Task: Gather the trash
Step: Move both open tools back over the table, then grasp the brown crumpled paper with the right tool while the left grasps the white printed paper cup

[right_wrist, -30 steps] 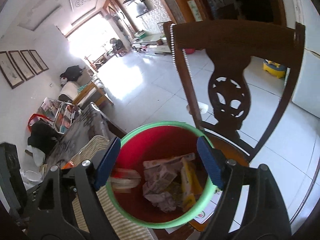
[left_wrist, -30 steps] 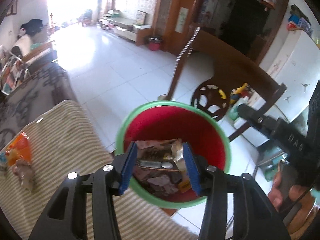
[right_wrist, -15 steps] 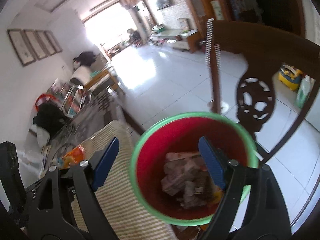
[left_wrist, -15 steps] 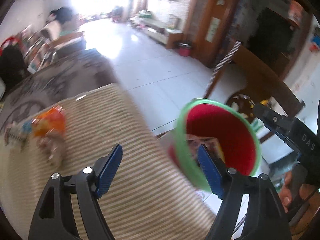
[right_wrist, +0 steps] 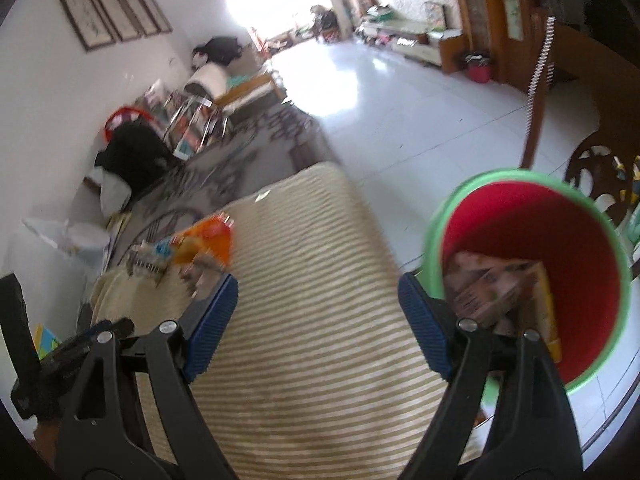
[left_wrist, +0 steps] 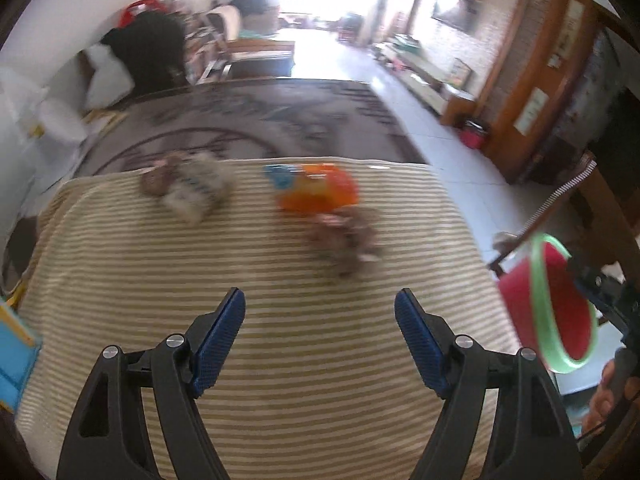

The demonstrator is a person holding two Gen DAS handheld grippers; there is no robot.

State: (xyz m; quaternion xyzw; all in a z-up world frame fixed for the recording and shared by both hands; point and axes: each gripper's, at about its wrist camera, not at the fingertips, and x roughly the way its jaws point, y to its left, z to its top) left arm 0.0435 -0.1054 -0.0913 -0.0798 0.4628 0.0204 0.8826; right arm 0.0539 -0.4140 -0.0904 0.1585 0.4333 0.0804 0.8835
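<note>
A striped cloth [left_wrist: 280, 340] is covering the table in a white-tiled room — both tongs, left gripper [left_wrist: 320, 312] and right gripper [right_wrist: 318, 300], are hanging released and empty, the orange wrapper [left_wrist: 320, 194] lying beyond their tips.

**A striped cloth and a bright room beyond the jaws**

A beige striped cloth [left_wrist: 304, 344] spreads beneath and ahead of the jaws in both views. Past its far edge lies a dark patterned tabletop [left_wrist: 256, 120]. Farther off, left of the jaws, a black bag [right_wrist: 132, 156] sits against the white wall, under four framed pictures [right_wrist: 112, 12]. Right of the jaws, a glossy white tiled floor [right_wrist: 400, 104] runs to a low TV cabinet [right_wrist: 412, 40]. A dark wooden chair [right_wrist: 576, 80] stands at the far right.
</note>
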